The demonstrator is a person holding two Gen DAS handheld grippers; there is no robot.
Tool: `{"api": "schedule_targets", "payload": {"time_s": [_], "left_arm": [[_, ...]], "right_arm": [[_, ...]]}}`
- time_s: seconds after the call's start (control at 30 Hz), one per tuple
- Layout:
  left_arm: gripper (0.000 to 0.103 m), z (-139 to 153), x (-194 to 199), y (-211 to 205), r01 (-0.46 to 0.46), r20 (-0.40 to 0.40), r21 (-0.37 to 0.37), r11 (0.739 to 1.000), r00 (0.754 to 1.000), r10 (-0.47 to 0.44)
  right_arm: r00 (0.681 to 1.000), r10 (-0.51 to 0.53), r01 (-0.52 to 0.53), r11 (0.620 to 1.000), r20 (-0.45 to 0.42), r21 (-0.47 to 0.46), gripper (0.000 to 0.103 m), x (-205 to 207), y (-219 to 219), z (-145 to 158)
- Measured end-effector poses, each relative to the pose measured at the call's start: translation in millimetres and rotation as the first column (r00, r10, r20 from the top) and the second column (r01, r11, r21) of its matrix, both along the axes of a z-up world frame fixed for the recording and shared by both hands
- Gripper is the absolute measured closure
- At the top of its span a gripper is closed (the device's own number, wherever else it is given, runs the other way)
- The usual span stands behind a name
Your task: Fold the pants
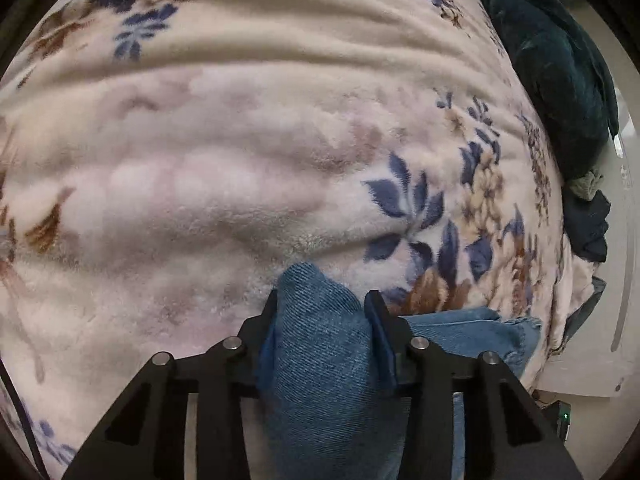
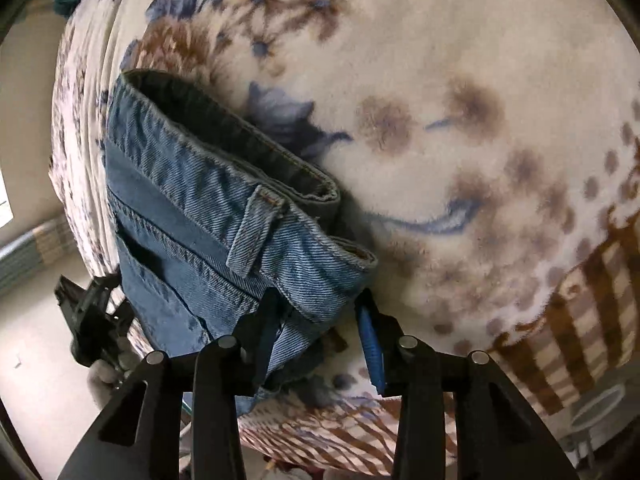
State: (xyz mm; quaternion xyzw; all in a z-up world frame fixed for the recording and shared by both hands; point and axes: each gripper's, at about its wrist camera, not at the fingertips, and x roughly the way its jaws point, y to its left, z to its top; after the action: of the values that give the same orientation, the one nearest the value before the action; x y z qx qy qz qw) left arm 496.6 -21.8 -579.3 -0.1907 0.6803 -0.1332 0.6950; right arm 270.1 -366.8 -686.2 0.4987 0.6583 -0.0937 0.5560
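My left gripper (image 1: 322,304): fingers clamped on a bunched fold of the jeans (image 1: 320,360), held over the floral blanket (image 1: 240,140) on the bed. Dark teal fabric (image 1: 560,80) heaped at the blanket's right edge.

My right gripper (image 2: 316,316): fingers apart, straddling the waistband corner; left finger (image 2: 264,332) touches denim, right finger sits off it. Jeans (image 2: 192,208) lie folded on the blanket (image 2: 440,80), belt loop (image 2: 252,232) up. No containers in view.

Black gripper (image 1: 322,300) linkages, silver pins, seemingly blue pads (image 2: 370,344)
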Motion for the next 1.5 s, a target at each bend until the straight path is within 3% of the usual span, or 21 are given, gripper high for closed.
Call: {"api": "schedule_targets", "payload": {"time_s": [0.13, 0.27, 0.4, 0.5, 0.6, 0.63, 0.7, 0.73, 0.8, 0.9, 1.0, 1.07, 1.13, 1.17, 1.23, 1.3, 1.37, 1.5], "left_arm": [[0.045, 37, -14, 14, -0.060, 0.037, -0.002, 0.998, 0.998, 0.060], [0.040, 72, -48, 23, -0.078, 0.108, 0.066, 0.995, 0.992, 0.071], [0.037, 74, -101, 23, -0.063, 0.068, 0.102, 0.993, 0.996, 0.056], [0.037, 54, -142, 14, -0.020, -0.005, 0.107, 0.994, 1.000, 0.021], [0.037, 40, -168, 9, -0.063, -0.031, 0.111, 0.992, 0.997, 0.067], [0.037, 40, -172, 10, -0.098, -0.027, 0.106, 0.989, 0.994, 0.102], [0.034, 40, -177, 13, -0.174, -0.019, 0.116, 0.978, 0.984, 0.177], [0.034, 41, -177, 12, -0.188, -0.015, 0.129, 0.974, 0.981, 0.192], [0.034, 47, -180, 11, -0.232, 0.001, 0.146, 0.962, 0.972, 0.235], [0.034, 56, -190, 7, -0.238, 0.026, 0.190, 0.952, 0.971, 0.237], [0.034, 58, -193, 2, -0.206, 0.030, 0.210, 0.956, 0.978, 0.204], [0.036, 58, -193, -1, -0.174, 0.035, 0.222, 0.959, 0.985, 0.171], [0.045, 54, -195, -4, -0.143, 0.025, 0.215, 0.966, 0.990, 0.141], [0.049, 52, -195, -5, -0.139, 0.021, 0.205, 0.969, 0.990, 0.138], [0.061, 49, -195, -5, -0.134, 0.020, 0.174, 0.976, 0.991, 0.132], [0.061, 47, -193, -8, -0.125, 0.027, 0.181, 0.976, 0.992, 0.122], [0.061, 45, -196, -8, -0.123, 0.026, 0.176, 0.977, 0.992, 0.120], [0.061, 41, -194, -8, -0.113, 0.014, 0.172, 0.979, 0.994, 0.112]], "right_arm": [[0.999, 0.025, -0.022, 0.996, 0.023, -0.083, 0.042, 9, -8, 42], [0.987, 0.145, -0.132, 0.977, 0.068, -0.170, 0.037, 39, -3, 77], [0.930, 0.351, -0.327, 0.925, 0.107, -0.191, 0.037, 94, 32, 94], [0.800, 0.587, -0.556, 0.804, 0.126, -0.213, 0.037, 145, 89, 99], [0.643, 0.753, -0.722, 0.657, 0.139, -0.218, 0.037, 183, 144, 99], [0.565, 0.814, -0.781, 0.581, 0.138, -0.229, 0.037, 203, 168, 98], [0.463, 0.881, -0.843, 0.471, 0.095, -0.262, 0.037, 226, 197, 95], [0.391, 0.918, -0.875, 0.394, 0.067, -0.283, 0.037, 242, 217, 93], [0.300, 0.953, -0.912, 0.302, 0.050, -0.277, 0.037, 259, 244, 90], [0.221, 0.975, -0.938, 0.211, -0.006, -0.275, 0.037, 281, 277, 85], [0.118, 0.991, -0.961, 0.098, -0.064, -0.259, 0.037, 287, 312, 70], [0.033, 0.992, -0.967, 0.000, -0.123, -0.253, 0.037, 289, 330, 56], [-0.036, 0.987, -0.963, -0.076, -0.156, -0.258, 0.040, 292, 344, 49], [-0.062, 0.985, -0.960, -0.104, -0.162, -0.261, 0.044, 291, 349, 48], [-0.127, 0.976, -0.946, -0.174, -0.179, -0.275, 0.063, 287, 356, 49], [-0.158, 0.968, -0.927, -0.213, -0.194, -0.308, 0.069, 284, 359, 51], [-0.158, 0.968, -0.923, -0.215, -0.197, -0.318, 0.070, 284, 357, 49], [-0.077, 0.982, -0.950, -0.125, -0.172, -0.287, 0.070, 293, 340, 43]]}}
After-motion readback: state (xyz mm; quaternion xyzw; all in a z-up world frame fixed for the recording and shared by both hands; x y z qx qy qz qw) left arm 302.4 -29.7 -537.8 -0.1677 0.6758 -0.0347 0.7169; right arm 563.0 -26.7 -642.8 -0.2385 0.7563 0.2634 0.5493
